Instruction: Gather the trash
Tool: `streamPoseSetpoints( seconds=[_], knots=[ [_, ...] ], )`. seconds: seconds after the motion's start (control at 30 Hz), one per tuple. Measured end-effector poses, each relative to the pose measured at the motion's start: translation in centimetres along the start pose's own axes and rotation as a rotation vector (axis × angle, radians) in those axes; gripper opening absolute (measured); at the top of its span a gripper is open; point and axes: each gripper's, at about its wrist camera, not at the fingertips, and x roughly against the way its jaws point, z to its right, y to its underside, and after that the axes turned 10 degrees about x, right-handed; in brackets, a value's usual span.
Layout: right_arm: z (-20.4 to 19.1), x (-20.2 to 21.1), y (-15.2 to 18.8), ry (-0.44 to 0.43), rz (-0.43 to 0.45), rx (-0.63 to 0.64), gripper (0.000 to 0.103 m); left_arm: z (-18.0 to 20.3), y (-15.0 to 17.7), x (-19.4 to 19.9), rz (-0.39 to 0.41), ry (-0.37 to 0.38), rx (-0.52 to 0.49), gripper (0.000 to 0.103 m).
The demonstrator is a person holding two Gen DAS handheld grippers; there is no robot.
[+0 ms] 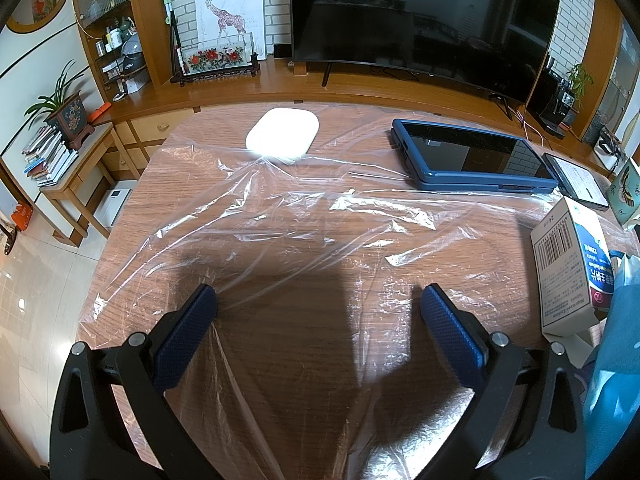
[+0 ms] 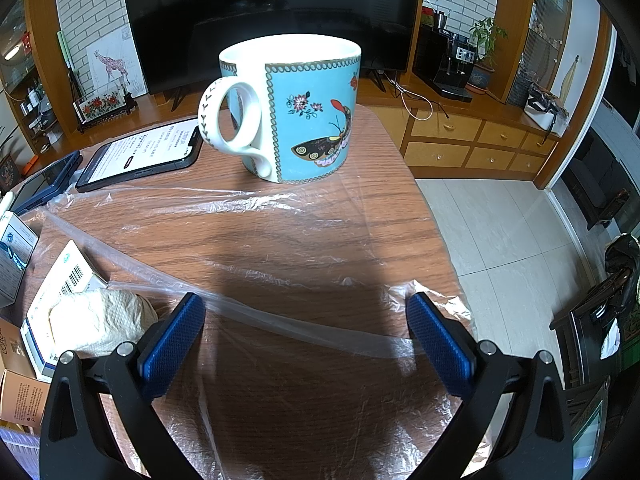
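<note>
A clear plastic bag [image 1: 304,216] lies spread flat over the wooden table [image 1: 280,360]; it also shows in the right wrist view [image 2: 280,208]. My left gripper [image 1: 318,300] is open and empty just above the bag near the table's front. My right gripper [image 2: 306,308] is open and empty over the bag's right part, with a fold of plastic running between its fingers. A crumpled white tissue [image 2: 100,320] lies on a white medicine box [image 2: 60,280] to its left. The same kind of box [image 1: 572,268] stands at the right in the left wrist view.
A blue butterfly mug [image 2: 296,108] stands on the bag's far edge. A phone [image 2: 148,152], a blue-cased tablet [image 1: 472,156] and a white oval device [image 1: 282,134] lie at the back. Orange cartons [image 2: 16,396] sit at the left. The table's right edge [image 2: 444,240] drops to tiled floor.
</note>
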Motion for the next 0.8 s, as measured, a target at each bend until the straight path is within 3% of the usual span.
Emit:
streamPoseSetpoints(
  seconds=[0.2, 0.3, 0.4, 0.63, 0.8],
  knots=[
    [0.6, 0.6, -0.2, 0.014, -0.043, -0.024, 0.099, -0.5, -0.3, 0.7, 0.009, 0.005, 0.0, 0.101],
    [0.8, 4.1, -0.9, 0.037, 0.031, -0.001, 0.099, -2.3, -1.9, 3.6, 0.08, 0.021, 0.031, 0.101],
    [0.3, 8.0, -1.6, 0.049, 0.124, 0.039, 0.099, -3.4, -2.9, 7.3, 0.129, 0.092, 0.046, 0.101],
    [-3.7, 15.5, -3.3, -0.155, 0.248, 0.09, 0.099, -0.3, -0.2, 14.0, 0.148, 0.291, -0.066, 0.101],
    [-7.6, 16.2, -4.0, -0.3, 0.237, 0.14, 0.099, 3.2, 3.4, 16.2, 0.093, 0.411, -0.151, 0.101]
  ],
)
